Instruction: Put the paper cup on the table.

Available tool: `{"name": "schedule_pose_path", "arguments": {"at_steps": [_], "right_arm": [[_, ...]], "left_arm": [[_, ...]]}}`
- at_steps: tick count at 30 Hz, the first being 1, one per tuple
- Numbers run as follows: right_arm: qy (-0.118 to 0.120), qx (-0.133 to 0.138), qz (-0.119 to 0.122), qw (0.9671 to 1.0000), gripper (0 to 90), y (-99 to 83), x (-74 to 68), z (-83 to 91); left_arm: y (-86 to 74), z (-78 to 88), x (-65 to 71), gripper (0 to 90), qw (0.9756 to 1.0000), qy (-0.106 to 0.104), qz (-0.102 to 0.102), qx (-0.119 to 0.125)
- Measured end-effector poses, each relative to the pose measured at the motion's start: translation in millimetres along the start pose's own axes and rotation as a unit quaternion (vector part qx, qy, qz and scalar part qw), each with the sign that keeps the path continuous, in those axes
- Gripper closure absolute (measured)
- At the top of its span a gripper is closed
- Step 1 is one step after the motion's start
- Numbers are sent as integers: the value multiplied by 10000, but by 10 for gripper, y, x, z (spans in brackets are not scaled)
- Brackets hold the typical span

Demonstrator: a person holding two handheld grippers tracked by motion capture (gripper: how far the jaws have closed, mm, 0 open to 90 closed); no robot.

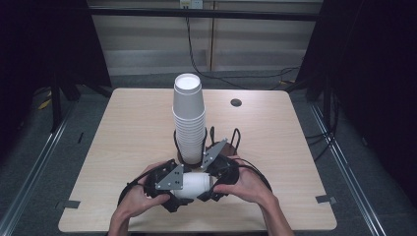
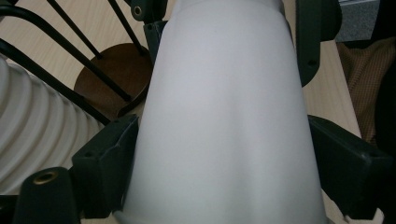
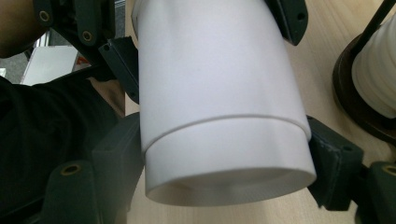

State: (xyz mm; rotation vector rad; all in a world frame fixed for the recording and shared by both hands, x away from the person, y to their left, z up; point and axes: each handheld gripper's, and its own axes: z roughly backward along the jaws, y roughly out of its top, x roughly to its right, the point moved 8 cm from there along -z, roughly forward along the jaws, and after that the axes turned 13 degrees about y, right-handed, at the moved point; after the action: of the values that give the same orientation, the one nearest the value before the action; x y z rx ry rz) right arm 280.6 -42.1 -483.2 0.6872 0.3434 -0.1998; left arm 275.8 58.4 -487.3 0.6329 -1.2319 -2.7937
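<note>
A tall stack of white paper cups (image 1: 188,115) stands in a black wire holder (image 1: 193,153) at the middle of the light wooden table (image 1: 128,128). Just before it, near the table's front edge, a lone white paper cup (image 1: 195,186) lies sideways between the left gripper (image 1: 164,189) and the right gripper (image 1: 222,172).

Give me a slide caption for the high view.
Both grippers hold a white cup before the cup stack.

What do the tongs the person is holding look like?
Both tongs, left and right, are black and chunky, each with a grey three-cornered plate on top dotted with small screws. Up close the jaws are dark blocky plastic with small screw holes, some ringed in brass. Thin black cables loop away from them. The person's forearms are bare, with no sleeves in the high view.
</note>
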Motion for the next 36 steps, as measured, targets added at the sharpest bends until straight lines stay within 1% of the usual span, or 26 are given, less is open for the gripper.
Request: {"name": "schedule_pose_path", "arguments": {"at_steps": [4,5,7,8,10,11,13,14,15,16,17,18,20,21,22,23,24,25,27,28,31,32,33,34,35,36], "right_arm": [[-27,43,15,10000,235,11,5,-15],[-10,52,15,10000,235,14,3,-21],[0,36,-18,10000,236,15,0,-27],[-20,13,-39,10000,236,11,7,-34],[-162,-110,-10,9998,236,-1,18,-49],[-197,-122,-51,9997,235,-6,22,-53],[-56,3,-32,10000,236,-9,24,-41],[-56,3,-32,10000,236,-9,24,-41],[-180,-61,-98,9998,235,-27,51,-28],[-180,-25,-121,9998,235,-28,53,-34],[-176,-11,-124,9998,235,-30,54,-35],[-200,17,-176,9996,235,-37,59,-30],[-258,162,-139,9994,235,-35,69,1],[-270,274,-167,9991,235,-35,67,18],[-270,274,-167,9991,235,-35,67,18],[-280,349,-179,9988,235,-44,69,38],[-365,468,-228,9980,235,-80,93,75],[-332,527,-276,9977,235,-95,92,89],[-366,601,-311,9970,234,-120,107,114],[-320,641,-344,9968,234,-132,105,117],[-283,795,-352,9958,233,-144,99,129],[-283,864,-337,9953,233,-147,100,131],[-273,912,-336,9949,233,-152,100,134],[-273,912,-336,9949,233,-152,100,134],[-268,1026,-324,9938,233,-157,96,142],[-216,1108,-328,9931,233,-156,87,143]], "left_arm": [[-22,26,-7,145,10000,-31,26,48],[-25,38,-10,146,10000,-44,-35,70],[-17,55,-22,146,9999,13,-2,166],[-13,73,-31,149,9998,9,38,212],[5,127,-46,164,9991,-44,124,413],[14,163,-57,158,9984,-52,207,524],[7,211,-121,157,9978,141,333,548],[7,211,-121,157,9978,141,333,548],[9,236,-148,157,9969,179,451,625],[16,269,-174,157,9954,223,574,734],[15,288,-186,157,9946,263,633,775],[12,297,-191,157,9942,290,658,797],[-3,310,-199,157,9938,337,691,800],[-13,314,-197,157,9932,368,767,800],[-13,314,-197,157,9932,368,767,800],[-27,323,-189,157,9928,364,813,804],[-35,331,-191,157,9924,365,834,823],[-42,337,-198,157,9914,398,908,856],[-69,356,-223,156,9873,444,1148,1008],[-79,360,-231,156,9869,443,1167,1024],[-100,369,-227,156,9835,460,1326,1144],[-100,369,-227,156,9835,460,1326,1144],[-92,366,-224,156,9782,475,1506,1349],[-92,366,-224,156,9782,475,1506,1349],[-85,361,-203,155,9733,365,1647,1559],[-85,361,-203,156,9733,365,1647,1559]]}}
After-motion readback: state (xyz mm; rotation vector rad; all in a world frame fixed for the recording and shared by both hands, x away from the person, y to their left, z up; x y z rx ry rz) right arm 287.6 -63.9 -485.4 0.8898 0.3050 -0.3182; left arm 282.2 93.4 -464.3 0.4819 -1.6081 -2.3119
